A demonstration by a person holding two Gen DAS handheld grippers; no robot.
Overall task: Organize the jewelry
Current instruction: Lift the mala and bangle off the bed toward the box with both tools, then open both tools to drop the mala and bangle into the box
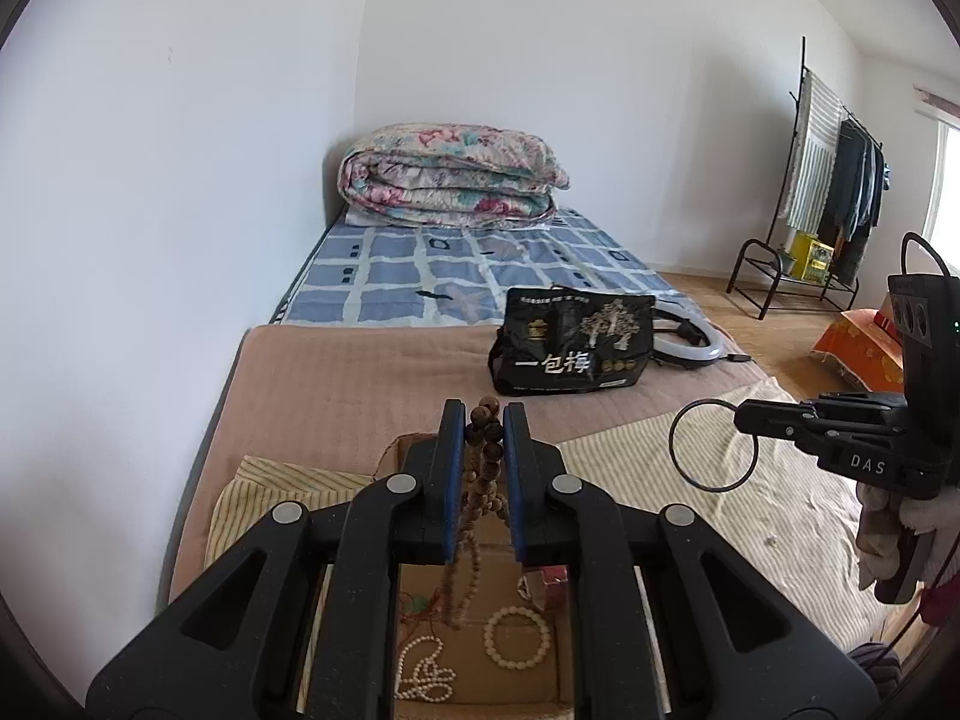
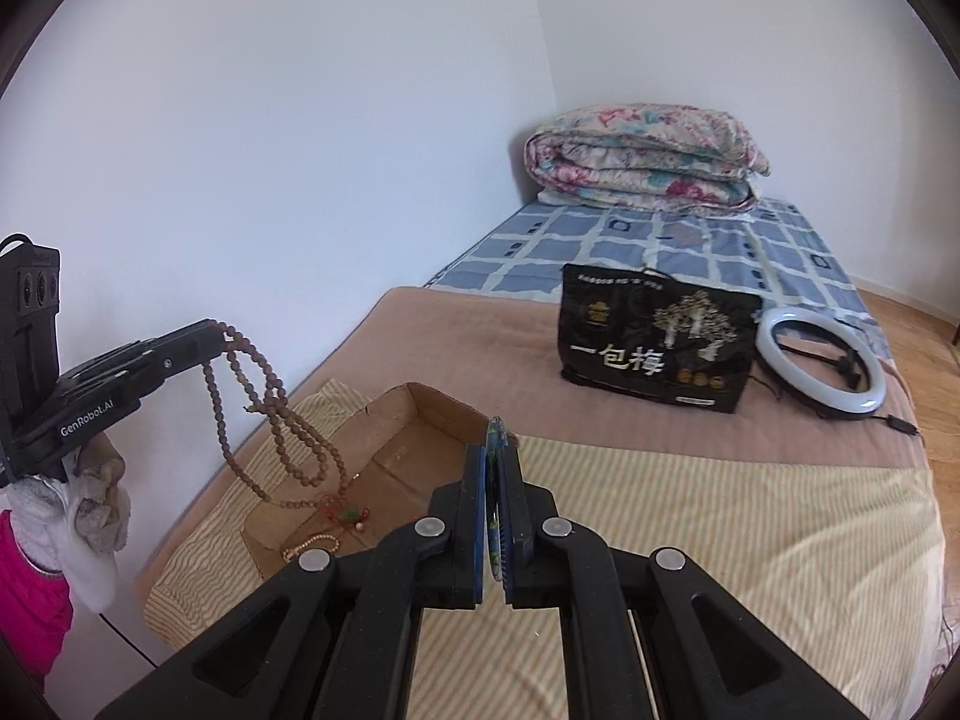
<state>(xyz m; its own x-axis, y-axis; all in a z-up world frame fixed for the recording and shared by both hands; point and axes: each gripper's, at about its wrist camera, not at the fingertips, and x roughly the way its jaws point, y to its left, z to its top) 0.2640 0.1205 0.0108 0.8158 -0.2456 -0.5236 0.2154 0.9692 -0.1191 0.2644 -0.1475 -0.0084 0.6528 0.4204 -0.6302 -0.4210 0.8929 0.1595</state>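
Plain white walls [image 1: 180, 150] meet in a corner behind a low bed [image 2: 690, 438]. Its far end carries a blue checked sheet [image 1: 456, 270] with a folded floral quilt [image 1: 450, 180] on it; nearer lie a tan blanket [image 1: 360, 372] and a striped yellow cloth [image 2: 720, 540]. A black printed bag [image 2: 654, 342] stands beside a ring light [image 2: 819, 360]. The floor is wood [image 1: 780, 324]. A black clothes rack [image 1: 840, 180] with hanging garments stands by a bright window [image 1: 945, 180].
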